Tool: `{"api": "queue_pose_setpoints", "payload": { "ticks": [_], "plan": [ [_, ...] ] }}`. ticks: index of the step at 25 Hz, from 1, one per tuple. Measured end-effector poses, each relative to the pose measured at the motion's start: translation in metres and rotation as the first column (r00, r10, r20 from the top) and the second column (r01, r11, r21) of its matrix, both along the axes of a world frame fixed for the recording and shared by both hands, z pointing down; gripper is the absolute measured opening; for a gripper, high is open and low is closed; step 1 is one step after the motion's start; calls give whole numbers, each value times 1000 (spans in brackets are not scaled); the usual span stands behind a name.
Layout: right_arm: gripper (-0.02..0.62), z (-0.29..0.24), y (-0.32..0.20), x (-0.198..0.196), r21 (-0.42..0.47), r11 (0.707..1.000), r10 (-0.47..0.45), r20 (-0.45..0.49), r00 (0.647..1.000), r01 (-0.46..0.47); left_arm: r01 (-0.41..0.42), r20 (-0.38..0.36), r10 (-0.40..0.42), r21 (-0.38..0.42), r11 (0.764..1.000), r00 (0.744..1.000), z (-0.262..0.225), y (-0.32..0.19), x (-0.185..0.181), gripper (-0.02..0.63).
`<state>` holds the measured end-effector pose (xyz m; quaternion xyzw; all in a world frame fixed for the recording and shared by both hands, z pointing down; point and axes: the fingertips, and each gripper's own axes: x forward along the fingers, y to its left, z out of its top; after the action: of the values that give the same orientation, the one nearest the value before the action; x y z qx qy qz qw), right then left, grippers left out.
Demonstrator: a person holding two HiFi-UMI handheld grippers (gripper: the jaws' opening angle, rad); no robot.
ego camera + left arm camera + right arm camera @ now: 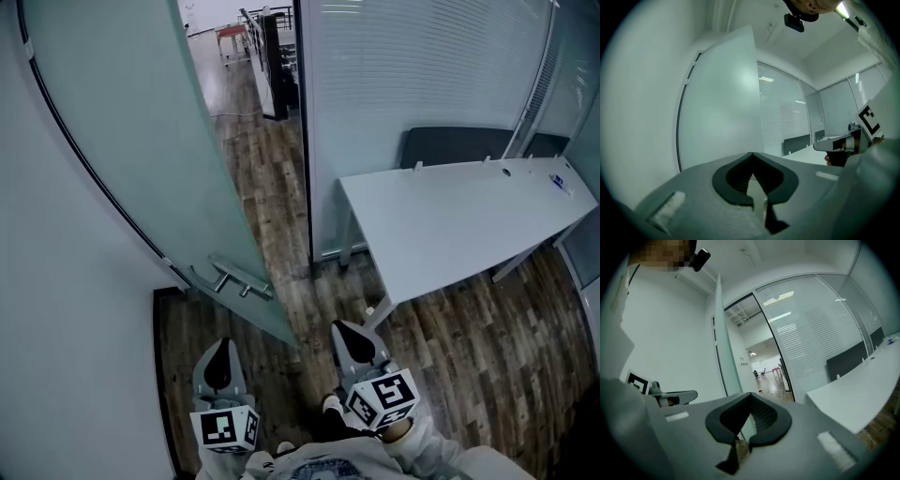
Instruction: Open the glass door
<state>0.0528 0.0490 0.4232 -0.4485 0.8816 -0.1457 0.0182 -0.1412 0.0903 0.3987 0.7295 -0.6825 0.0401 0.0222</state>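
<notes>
My left gripper point(221, 349) and right gripper point(349, 336), both closed and empty, face the open glass door point(141, 141); its handle point(239, 278) lies nearer my left.

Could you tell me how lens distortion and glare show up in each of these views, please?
Head view: the glass door's straight edge bows into a curve. Left gripper view: strong fisheye with black corners, soft sheen on the door. Right gripper view: bright light streaks glare on the slatted glass wall; the hallway beyond is brightest.
</notes>
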Motion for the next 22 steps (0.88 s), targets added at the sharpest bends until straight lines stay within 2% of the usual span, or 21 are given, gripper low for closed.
{"api": "queue_pose_setpoints", "payload": {
  "ticks": [13,22],
  "plan": [
    [3,-6,109,-69,26,997,77,-24,997,-76,-95,-22,95,-3,995,995,7,94,-57,4],
    [3,-20,182,-99,62,990,128,-32,991,-126,-151,-34,151,16,988,988,2,158,-83,4]
  ]
}}
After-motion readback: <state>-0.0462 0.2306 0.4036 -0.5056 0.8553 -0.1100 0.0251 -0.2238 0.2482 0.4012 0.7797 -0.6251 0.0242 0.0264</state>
